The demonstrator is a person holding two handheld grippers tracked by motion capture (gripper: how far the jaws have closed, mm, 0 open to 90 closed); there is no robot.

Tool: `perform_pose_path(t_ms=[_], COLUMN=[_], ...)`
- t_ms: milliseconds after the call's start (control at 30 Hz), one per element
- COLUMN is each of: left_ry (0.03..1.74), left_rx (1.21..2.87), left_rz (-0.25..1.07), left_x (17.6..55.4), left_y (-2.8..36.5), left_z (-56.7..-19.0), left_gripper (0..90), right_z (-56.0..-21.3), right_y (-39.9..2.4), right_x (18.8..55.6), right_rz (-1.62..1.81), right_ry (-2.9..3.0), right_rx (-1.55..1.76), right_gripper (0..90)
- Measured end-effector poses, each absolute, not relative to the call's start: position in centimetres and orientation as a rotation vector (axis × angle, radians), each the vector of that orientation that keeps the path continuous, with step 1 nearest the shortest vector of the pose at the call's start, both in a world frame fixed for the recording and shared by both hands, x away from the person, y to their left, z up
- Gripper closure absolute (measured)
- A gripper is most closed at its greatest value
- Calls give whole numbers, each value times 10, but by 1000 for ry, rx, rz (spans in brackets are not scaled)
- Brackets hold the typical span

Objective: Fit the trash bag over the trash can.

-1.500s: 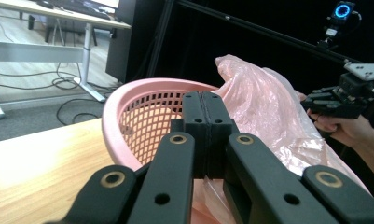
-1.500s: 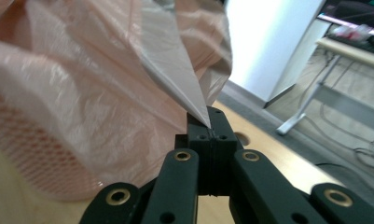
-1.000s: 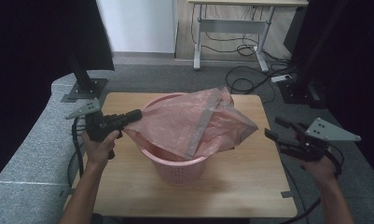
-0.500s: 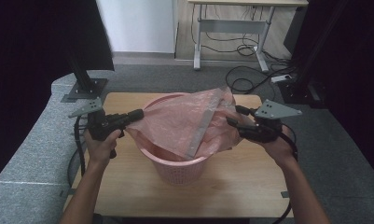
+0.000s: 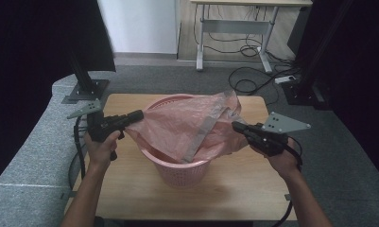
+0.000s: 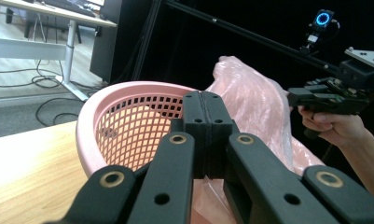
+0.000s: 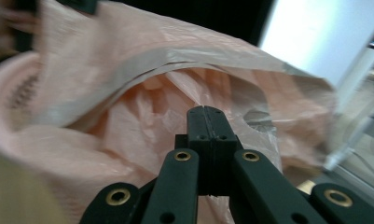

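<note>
bag [image 5: 187, 127] of pink plastic drapes over the basket [image 5: 177, 170], stretched between nine and three o'clock, likely to line it. left gripper [image 5: 139, 114] is clamped on its edge; right gripper [image 5: 235, 126] has just been closing, jaws together at the film, grip unclear.

The right gripper [image 5: 236, 126] came in, jaws closing on the bag [image 5: 182, 125].

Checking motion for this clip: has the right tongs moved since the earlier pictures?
Yes. The right tongs came in from beyond the table's right edge toward the pink basket, its jaws closing on the pink plastic bag.
</note>
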State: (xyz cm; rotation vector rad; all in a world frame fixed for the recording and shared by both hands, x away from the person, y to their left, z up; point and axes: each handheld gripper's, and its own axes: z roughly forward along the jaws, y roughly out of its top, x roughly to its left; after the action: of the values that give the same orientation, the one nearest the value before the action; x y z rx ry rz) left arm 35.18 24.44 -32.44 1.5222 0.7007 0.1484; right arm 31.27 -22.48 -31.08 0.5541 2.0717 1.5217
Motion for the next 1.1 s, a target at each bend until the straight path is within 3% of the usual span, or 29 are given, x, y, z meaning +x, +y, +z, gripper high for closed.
perform_pose_path(t_ms=[333, 767, 1100], left_ry=[663, 729, 738], left_rx=[1489, 1470, 1463], left_rz=[97, 133, 126], left_x=[349, 355, 352], left_y=[247, 257, 264], left_z=[-313, -323, -325], left_gripper=[893, 897, 897], right_z=[-305, -322, -320], right_y=[-234, -253, -269], right_x=[281, 303, 289], right_rz=[1590, 1548, 1570], right_ry=[2095, 2107, 2080], right_rx=[452, 559, 520], right_gripper=[896, 897, 898])
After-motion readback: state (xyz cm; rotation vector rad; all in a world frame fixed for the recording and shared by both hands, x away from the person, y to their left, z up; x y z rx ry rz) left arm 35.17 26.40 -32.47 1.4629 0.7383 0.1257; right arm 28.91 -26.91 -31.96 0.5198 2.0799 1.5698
